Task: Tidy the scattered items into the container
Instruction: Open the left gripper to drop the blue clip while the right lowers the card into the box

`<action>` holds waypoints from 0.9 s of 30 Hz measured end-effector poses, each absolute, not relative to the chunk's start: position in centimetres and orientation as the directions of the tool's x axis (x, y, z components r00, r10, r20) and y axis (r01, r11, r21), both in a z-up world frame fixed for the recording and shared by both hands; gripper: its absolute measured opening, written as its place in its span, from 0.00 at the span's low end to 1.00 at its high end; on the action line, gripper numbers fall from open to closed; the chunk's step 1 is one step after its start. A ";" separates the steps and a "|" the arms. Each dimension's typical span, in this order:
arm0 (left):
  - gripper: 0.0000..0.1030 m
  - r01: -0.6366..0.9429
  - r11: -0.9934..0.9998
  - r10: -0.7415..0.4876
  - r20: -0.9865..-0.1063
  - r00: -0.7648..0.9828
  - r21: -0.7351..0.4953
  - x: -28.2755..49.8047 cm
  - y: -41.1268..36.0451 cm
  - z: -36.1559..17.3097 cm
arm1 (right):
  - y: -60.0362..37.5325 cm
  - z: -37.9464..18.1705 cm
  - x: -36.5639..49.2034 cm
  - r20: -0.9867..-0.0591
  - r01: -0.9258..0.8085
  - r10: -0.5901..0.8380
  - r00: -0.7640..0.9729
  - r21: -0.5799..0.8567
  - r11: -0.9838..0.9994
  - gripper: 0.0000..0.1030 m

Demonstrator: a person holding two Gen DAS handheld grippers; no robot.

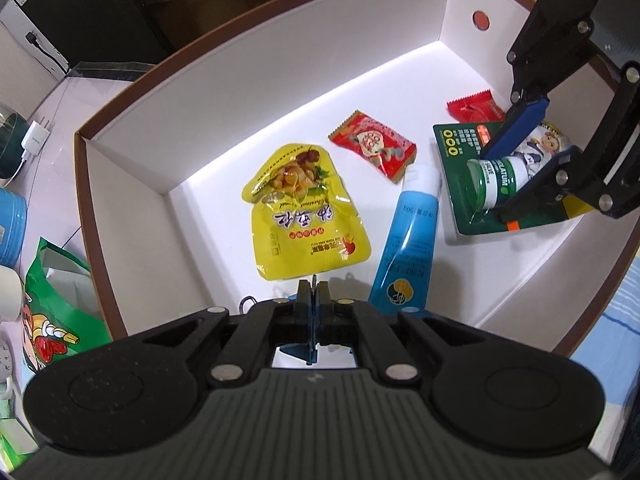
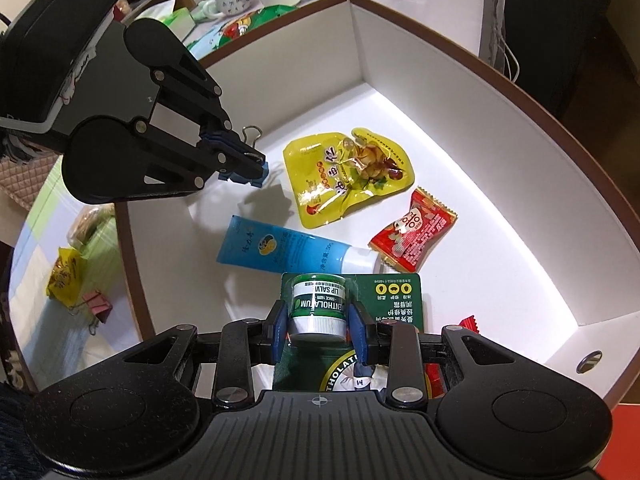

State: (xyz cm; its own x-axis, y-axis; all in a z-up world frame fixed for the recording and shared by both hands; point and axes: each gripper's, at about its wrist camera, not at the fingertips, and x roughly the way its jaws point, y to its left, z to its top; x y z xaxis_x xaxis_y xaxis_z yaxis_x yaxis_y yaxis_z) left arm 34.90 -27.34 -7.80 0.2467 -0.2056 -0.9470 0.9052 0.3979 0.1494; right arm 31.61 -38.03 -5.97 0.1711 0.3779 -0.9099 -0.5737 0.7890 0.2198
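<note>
The lip balm jar (image 2: pixel 319 309) on its green card (image 2: pixel 394 300) sits squeezed between the right gripper (image 2: pixel 319 334) jaws, inside the white box (image 2: pixel 360 40). Nearby, the left gripper (image 2: pixel 244 166) pinches a binder clip (image 2: pixel 251 135) above the box floor.

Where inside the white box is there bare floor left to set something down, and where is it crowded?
Bare floor runs along the far wall behind the yellow pouch and red sweet, and in the corner left of the pouch. It is crowded around the blue tube and green card at the right gripper.
</note>
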 end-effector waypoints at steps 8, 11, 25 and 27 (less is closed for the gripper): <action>0.07 0.897 0.410 -0.182 -0.949 0.258 0.165 35.4 -27.5 -8.6 | -37.8 -6.9 32.1 -0.917 -0.552 0.365 0.160 0.223 0.803 0.31; 0.28 0.888 0.425 -0.175 -0.947 0.270 0.175 35.5 -27.4 -8.6 | -37.7 -7.3 32.1 -0.919 -0.541 0.366 0.146 0.235 0.807 0.31; 0.47 0.863 0.464 -0.177 -0.933 0.312 0.201 34.1 -27.0 -6.5 | -39.7 -5.0 30.4 -0.892 -0.446 0.390 0.228 0.261 0.856 0.85; 0.52 0.858 0.469 -0.181 -0.928 0.325 0.209 33.7 -27.2 -6.0 | -39.9 -4.8 30.2 -0.896 -0.427 0.376 0.238 0.251 0.869 0.85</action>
State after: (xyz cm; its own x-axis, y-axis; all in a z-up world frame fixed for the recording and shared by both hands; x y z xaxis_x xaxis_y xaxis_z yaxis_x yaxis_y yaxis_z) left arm 33.71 -27.15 -6.02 0.3246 -0.1811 -0.9284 0.8582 0.4691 0.2085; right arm 30.22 -39.85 -4.79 0.2381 0.3759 -0.8955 -0.4271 0.8686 0.2511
